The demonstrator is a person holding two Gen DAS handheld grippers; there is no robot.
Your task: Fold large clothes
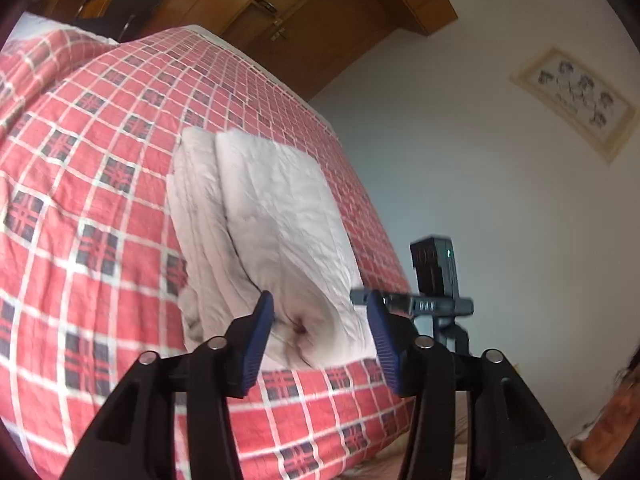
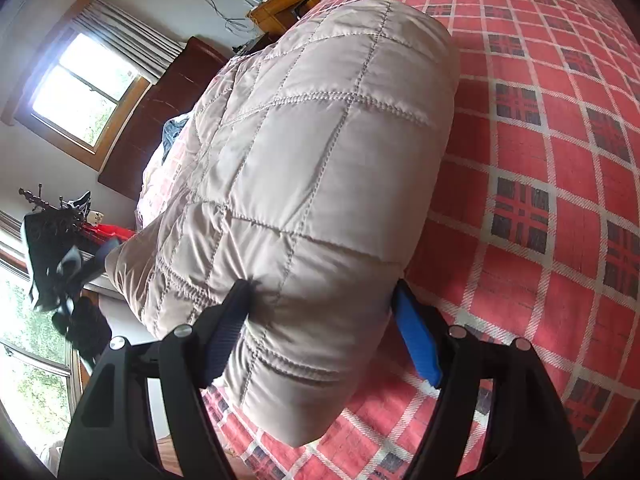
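Left wrist view was filled in its middle by a pale quilted garment (image 1: 256, 232), folded into a thick bundle and laid on the red checked bedspread (image 1: 92, 184) of a bed. The bundle's long axis was seen to run from the lower centre of the frame up toward the upper left, so that its near end lay straight ahead of the left claw (image 1: 320, 340). That claw was held wide, its blue pads apart on either side of the near end, with nothing pinched between them. In the right wrist view the garment (image 2: 312, 168) was shown far larger and closer, rising from lower centre toward the upper middle. The right claw (image 2: 324, 328) was spread wide around the bundle's near end, whether the pads touched the fabric could not be told. The right claw was judged nearer, so any next grasp would seemingly be taken there first.
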